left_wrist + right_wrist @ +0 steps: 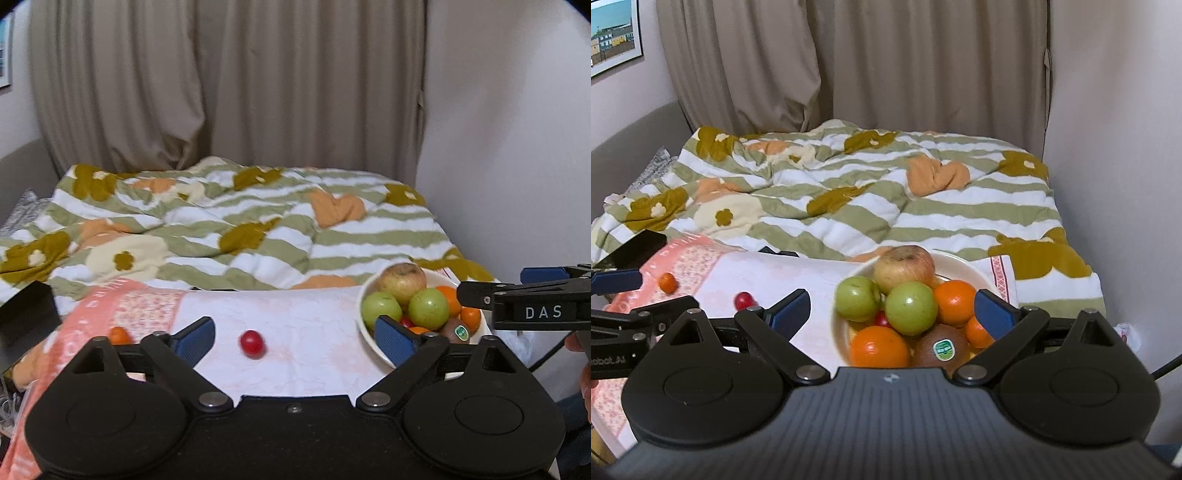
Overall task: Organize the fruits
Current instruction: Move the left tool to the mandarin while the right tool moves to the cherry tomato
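Note:
A white bowl [964, 264] on the pink-and-white cloth [295, 310] holds a reddish apple [905, 267], two green apples [911, 307], several oranges [955, 302], a kiwi [942, 349] and a small red fruit. The bowl also shows in the left wrist view [365, 291]. A loose red cherry tomato [252, 343] lies on the cloth between my left gripper's fingers. A small orange [119, 335] lies at the left. My left gripper [293, 338] is open and empty. My right gripper [892, 312] is open and empty, straddling the bowl's fruit.
A bed with a striped flower quilt [240, 221] lies behind the cloth, with curtains [221, 81] beyond. A black object [26, 314] sits at the cloth's left edge. A wall [1115, 147] stands close on the right.

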